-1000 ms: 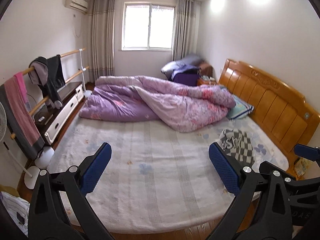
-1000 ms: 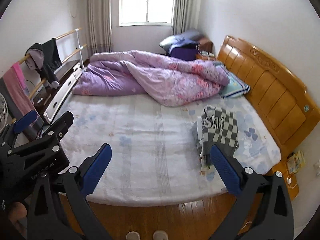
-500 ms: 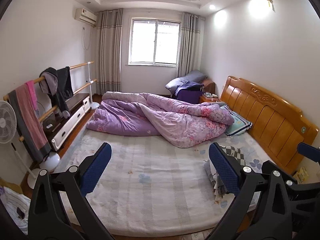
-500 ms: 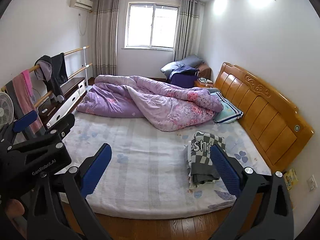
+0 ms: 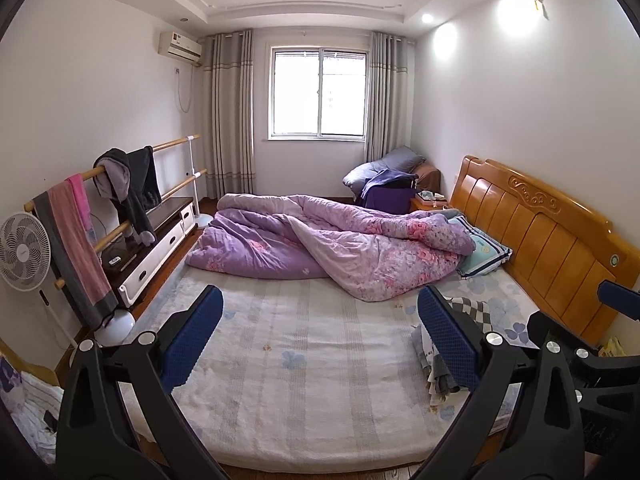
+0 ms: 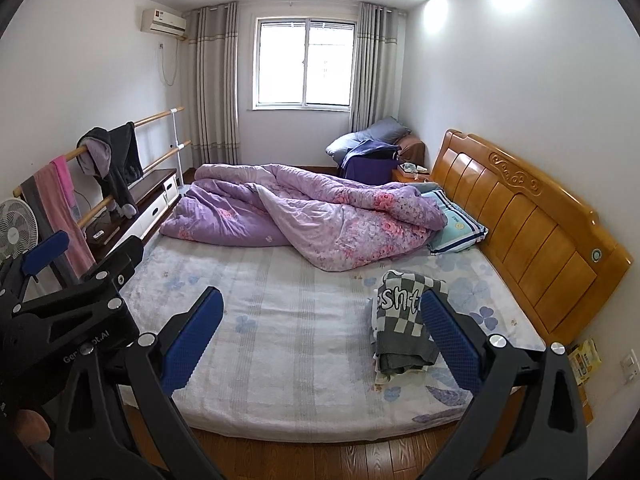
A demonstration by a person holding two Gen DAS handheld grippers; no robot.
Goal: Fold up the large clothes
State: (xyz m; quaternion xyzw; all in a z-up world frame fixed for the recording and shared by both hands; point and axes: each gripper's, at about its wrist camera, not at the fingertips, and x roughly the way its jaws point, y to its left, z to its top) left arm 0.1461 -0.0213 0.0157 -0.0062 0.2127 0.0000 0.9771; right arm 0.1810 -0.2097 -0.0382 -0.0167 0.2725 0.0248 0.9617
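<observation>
Crowding bed (image 6: pixel 280 360) beyond folded checkered garment (image 6: pixel 400 320): purple quilt (image 6: pixel 304 216) (pillow (image 6: pixel 460 228) alongside).

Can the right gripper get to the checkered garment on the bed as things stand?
Probably yes. The right gripper has its jaws wide open and holds nothing. The folded checkered garment lies in the open on the bed, near the edge on that gripper's side, with nothing on top of it. The gripper is well back, so it must move in.
</observation>
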